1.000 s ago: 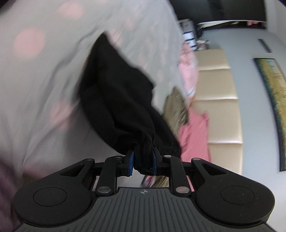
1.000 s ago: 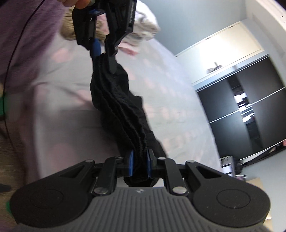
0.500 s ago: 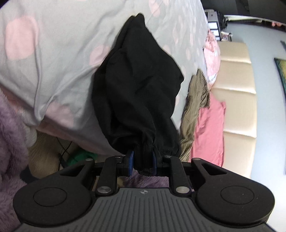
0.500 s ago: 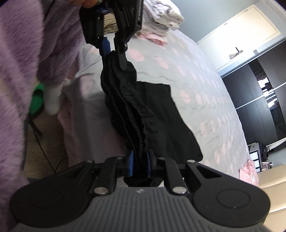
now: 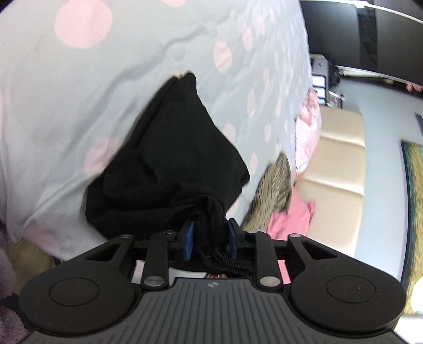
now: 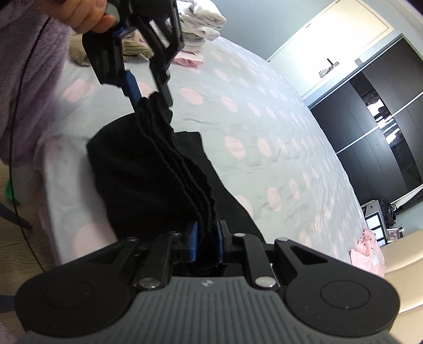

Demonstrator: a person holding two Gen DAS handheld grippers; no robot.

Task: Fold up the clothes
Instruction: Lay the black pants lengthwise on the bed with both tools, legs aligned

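Observation:
A black garment (image 5: 169,169) with a gathered elastic waistband hangs between my two grippers, its lower part draped on the grey bed sheet with pink dots (image 5: 132,53). My left gripper (image 5: 208,238) is shut on one end of the waistband. It also shows in the right wrist view (image 6: 148,92), above and to the left. My right gripper (image 6: 206,242) is shut on the other end of the waistband, and the garment (image 6: 148,174) sags between them onto the bed (image 6: 264,119).
A striped olive garment (image 5: 275,190) and pink clothes (image 5: 293,219) lie near the beige headboard (image 5: 341,158). A pile of folded light clothes (image 6: 203,21) sits at the bed's far end. Dark wardrobe doors (image 6: 370,119) stand beyond. My purple sleeve (image 6: 29,79) is at the left.
Both grippers have carried the black garment further over the bed and lower, so more of it rests on the sheet. The grips have not changed.

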